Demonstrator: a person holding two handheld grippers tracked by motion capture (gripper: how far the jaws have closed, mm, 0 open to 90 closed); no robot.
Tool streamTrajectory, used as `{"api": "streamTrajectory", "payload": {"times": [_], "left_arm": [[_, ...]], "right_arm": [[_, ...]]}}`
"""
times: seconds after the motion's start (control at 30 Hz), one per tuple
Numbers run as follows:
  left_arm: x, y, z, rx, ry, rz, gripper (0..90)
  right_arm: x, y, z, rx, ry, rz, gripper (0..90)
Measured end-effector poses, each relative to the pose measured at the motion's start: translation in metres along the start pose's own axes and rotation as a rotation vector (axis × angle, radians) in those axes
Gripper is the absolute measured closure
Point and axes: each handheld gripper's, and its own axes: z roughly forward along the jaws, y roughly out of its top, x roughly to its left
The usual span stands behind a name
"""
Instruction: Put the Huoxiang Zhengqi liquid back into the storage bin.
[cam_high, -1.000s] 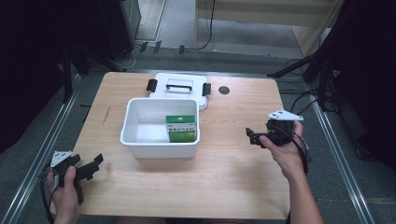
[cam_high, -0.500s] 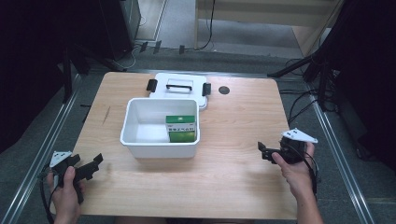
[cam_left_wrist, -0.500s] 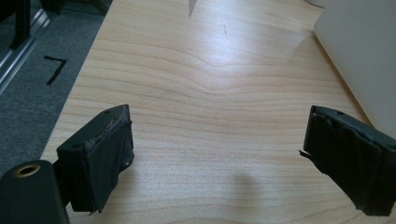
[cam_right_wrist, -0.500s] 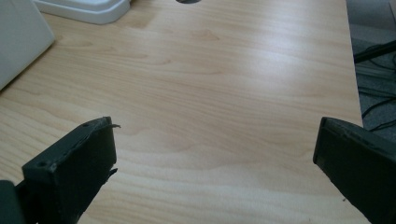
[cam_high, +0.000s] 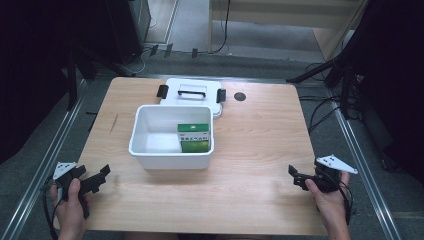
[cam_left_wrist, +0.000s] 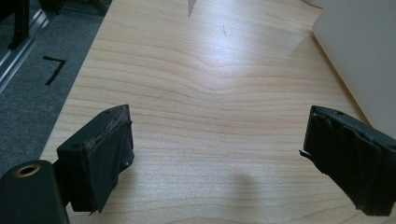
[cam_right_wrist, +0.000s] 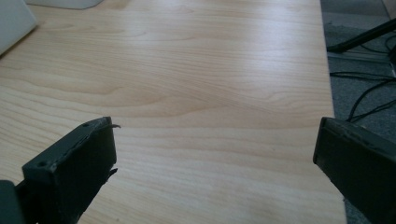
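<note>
A white plastic bin (cam_high: 171, 151) stands on the wooden table (cam_high: 260, 135) with a green box (cam_high: 194, 138) inside, at its right end. The bin's white lid (cam_high: 191, 95), with a black handle and black clips, lies flat just behind it. My left gripper (cam_high: 97, 179) rests open at the table's front left corner, nothing between its jaws; in the left gripper view its gripper (cam_left_wrist: 215, 158) points at bare wood, with the bin's wall (cam_left_wrist: 359, 51) at the right. My right gripper (cam_high: 297, 177) is open and empty near the front right edge, and the gripper (cam_right_wrist: 215, 163) faces bare wood.
A small dark round hole (cam_high: 240, 96) sits in the tabletop right of the lid. Metal rails (cam_high: 360, 155) run along both sides of the table. Cables (cam_high: 325, 112) and black stand legs lie on the grey floor to the right and behind.
My right gripper has drawn back from mid-right of the table toward the front right edge. The left gripper has stayed where it was.
</note>
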Motion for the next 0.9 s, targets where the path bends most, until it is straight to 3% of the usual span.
{"api": "streamTrajectory", "payload": {"times": [0.37, 0.57, 0.9], "left_arm": [[0.000, 0.000, 0.000, -0.003, -0.003, 0.001, 9.1], [0.000, 0.000, -0.001, -0.003, 0.000, 0.001, 9.1], [0.003, -0.001, -0.002, -0.018, -0.007, -0.036, 9.1]], "right_arm": [[-0.026, -0.029, -0.024, -0.053, -0.046, 0.063, 0.0], [-0.033, -0.039, -0.033, -0.060, -0.055, 0.066, 0.0], [-0.036, -0.055, -0.040, -0.090, -0.039, 0.077, 0.0]]}}
